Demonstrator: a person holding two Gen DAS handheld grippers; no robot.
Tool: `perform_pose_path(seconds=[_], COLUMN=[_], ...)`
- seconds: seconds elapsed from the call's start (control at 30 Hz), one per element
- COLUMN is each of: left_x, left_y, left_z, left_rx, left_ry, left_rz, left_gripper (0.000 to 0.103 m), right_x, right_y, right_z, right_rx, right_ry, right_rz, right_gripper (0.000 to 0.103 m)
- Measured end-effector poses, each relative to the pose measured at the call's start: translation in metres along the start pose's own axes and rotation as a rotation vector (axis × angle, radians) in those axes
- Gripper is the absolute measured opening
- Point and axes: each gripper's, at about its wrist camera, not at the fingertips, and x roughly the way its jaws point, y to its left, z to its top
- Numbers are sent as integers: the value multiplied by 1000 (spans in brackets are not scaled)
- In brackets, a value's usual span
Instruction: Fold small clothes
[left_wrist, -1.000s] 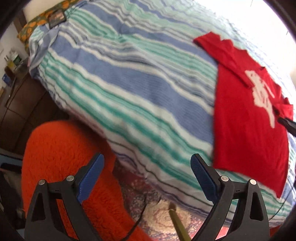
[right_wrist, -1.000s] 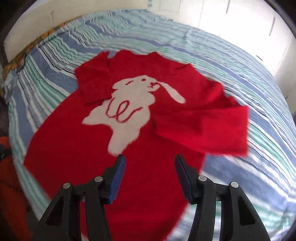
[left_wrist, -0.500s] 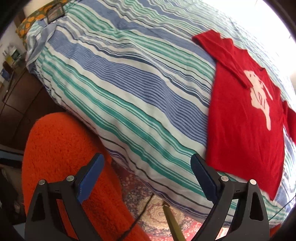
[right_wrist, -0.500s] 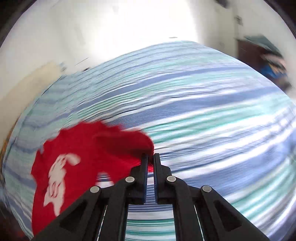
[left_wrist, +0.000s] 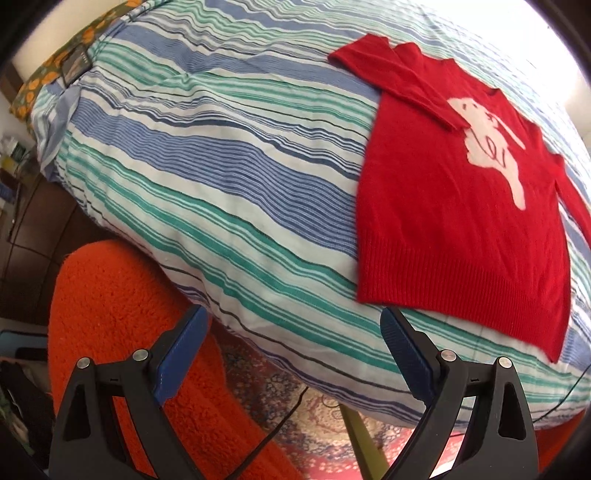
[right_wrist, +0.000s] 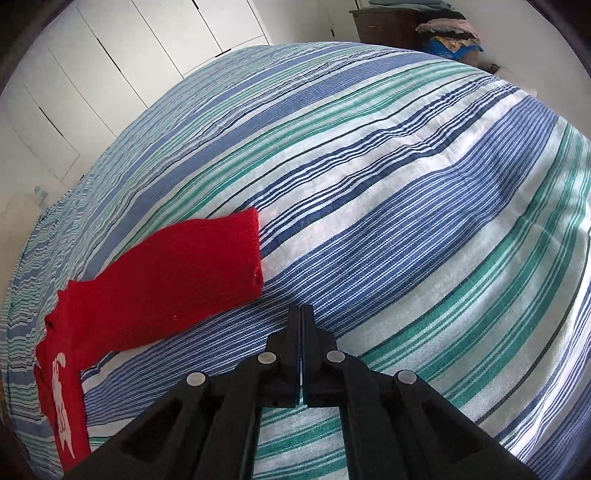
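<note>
Much bare bedspread (right_wrist: 406, 206) by sleeve (right_wrist: 177, 277).

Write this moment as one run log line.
left claw open, empty | right claw shut, empty | red sweater flat on bed | sleeve spread

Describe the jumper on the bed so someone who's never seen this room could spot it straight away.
Look at the big bed with the blue, green and white striped cover. Lying flat on top of it, near one edge, is a small red knitted jumper. It is the only garment on the cover, and a white rabbit shape on its chest sets it apart.
</note>
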Motion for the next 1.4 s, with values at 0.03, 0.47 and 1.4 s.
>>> perform_pose_path(seconds=[0.03, 0.47, 1.4], left_x=[1, 9, 74], left_y=[1, 0, -218], left_z=[0, -2, 111], left_rx=[-2, -21, 853], left_ry=[1, 34, -405], left_rz=[1, 15, 203], left_gripper=[95, 95, 67], right_x=[-4, 51, -122], right_y=[-1, 3, 87], right_z=[-1, 19, -189], right_rx=[19, 224, -230], right_ry=[-7, 126, 44], right_rz=[46, 237, 190], right_gripper=[0, 4, 55])
